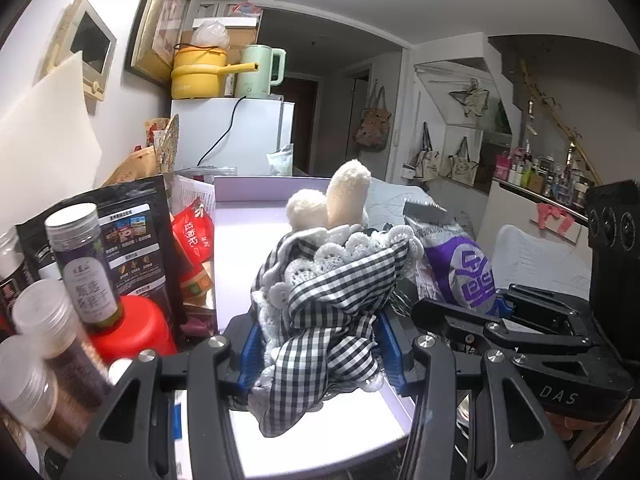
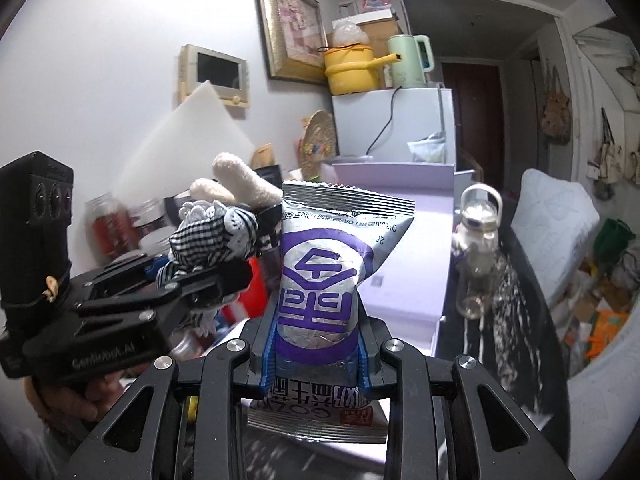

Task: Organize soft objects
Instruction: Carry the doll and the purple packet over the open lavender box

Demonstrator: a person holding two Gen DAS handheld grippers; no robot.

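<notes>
Current state: both grippers are loaded and held above the open lavender box [image 1: 240,216].

1. The left gripper [image 1: 320,344] has its jaws clamped on a soft toy [image 1: 332,280] dressed in black-and-white checked cloth with lace trim. Its 2 cream ears point up and away from the camera. Loose cloth hangs below the blue pads [image 1: 250,346].
2. The right gripper [image 2: 316,344] has its jaws clamped on the lower part of a silver and purple snack bag [image 2: 320,268], which stands upright above the pads.

Hazards:

- Cloth slip. The left jaws appear to hold mostly fabric, not the toy's body. A quick swing could pull the cloth through the pads and drop the toy outside the box.
- Snagging. The hanging cloth could catch on the box wall during lowering.
- Gripper collision. The 2 grippers sit close side by side; a careless turn could knock them together.
- Knock-over. Jars and a red bottle [image 1: 132,332] crowd the counter at the left, and a clear bottle [image 2: 478,248] stands at the right of the box. A wide sweep could topple them.
- Bag crush. A tight squeeze could burst the sealed bag.
</notes>
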